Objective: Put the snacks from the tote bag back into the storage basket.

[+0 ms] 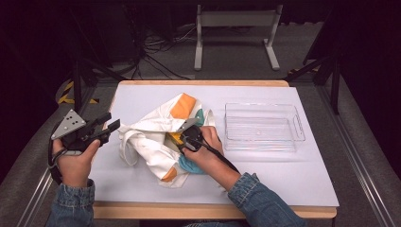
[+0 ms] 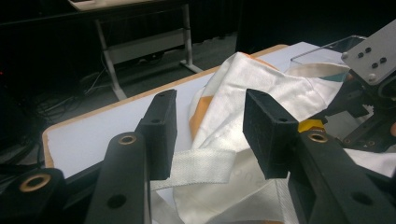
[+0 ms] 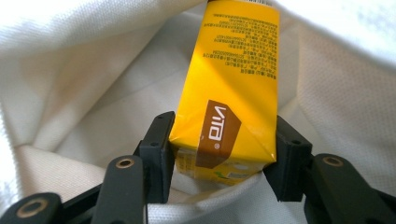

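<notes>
Two black jaws of the right gripper pinch a yellow paper drink carton inside the white cloth bag with orange and teal patches on the white table; the left gripper is spread around the bag's strap, not touching it

Yellow carton lay inside crumpled white cloth bag, orange and teal patches, mid-table.

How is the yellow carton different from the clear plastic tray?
The yellow carton is solid-coloured with printing; the clear plastic tray is see-through and plain. The carton lies inside the white cloth bag, pinched between the right gripper jaws; the tray sits empty and untouched on the table. The tray is wider and open-topped; the carton is closed.
</notes>
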### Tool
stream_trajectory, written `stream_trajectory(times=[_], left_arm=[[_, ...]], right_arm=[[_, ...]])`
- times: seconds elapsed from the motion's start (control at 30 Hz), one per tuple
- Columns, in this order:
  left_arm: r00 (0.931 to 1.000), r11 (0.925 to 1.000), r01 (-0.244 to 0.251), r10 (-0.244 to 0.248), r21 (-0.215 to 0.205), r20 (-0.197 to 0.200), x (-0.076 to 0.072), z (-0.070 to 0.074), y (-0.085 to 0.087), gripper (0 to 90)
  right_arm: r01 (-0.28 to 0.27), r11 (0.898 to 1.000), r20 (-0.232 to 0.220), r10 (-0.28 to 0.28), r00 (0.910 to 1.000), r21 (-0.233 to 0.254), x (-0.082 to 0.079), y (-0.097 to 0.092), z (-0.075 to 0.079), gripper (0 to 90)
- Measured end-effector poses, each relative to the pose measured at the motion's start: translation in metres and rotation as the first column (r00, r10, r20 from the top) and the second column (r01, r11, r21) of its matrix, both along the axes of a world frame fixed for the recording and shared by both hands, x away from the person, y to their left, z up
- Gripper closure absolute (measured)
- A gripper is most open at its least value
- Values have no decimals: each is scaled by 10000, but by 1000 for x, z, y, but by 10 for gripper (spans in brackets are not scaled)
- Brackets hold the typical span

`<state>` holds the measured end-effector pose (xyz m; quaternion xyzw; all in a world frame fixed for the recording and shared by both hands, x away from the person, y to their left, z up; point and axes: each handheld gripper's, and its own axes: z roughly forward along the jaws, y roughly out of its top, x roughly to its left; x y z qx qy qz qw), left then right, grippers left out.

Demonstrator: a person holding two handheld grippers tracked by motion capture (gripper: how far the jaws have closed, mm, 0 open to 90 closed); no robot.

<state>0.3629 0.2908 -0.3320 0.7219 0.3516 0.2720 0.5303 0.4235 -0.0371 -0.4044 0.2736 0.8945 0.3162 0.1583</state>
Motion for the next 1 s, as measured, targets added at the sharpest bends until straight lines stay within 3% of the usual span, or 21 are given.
stream_trajectory(times=[0.1, 0.33, 1.0], left_arm=[[10000, 10000, -1, 1, -35, -3, 0, 0, 0, 555], [10000, 10000, -4, 4, -46, -2, -1, 0, 1, 555], [10000, 10000, 13, -13, -40, -3, -1, 0, 2, 555]], right_arm=[[14, 9998, -193, -10, 9998, 211, 0, -2, 7, 496], [-167, 9969, -71, 173, 9998, 768, -2, -7, 26, 493], [-848, 9833, 1196, 658, 9906, 1612, -1, -10, 71, 503]])
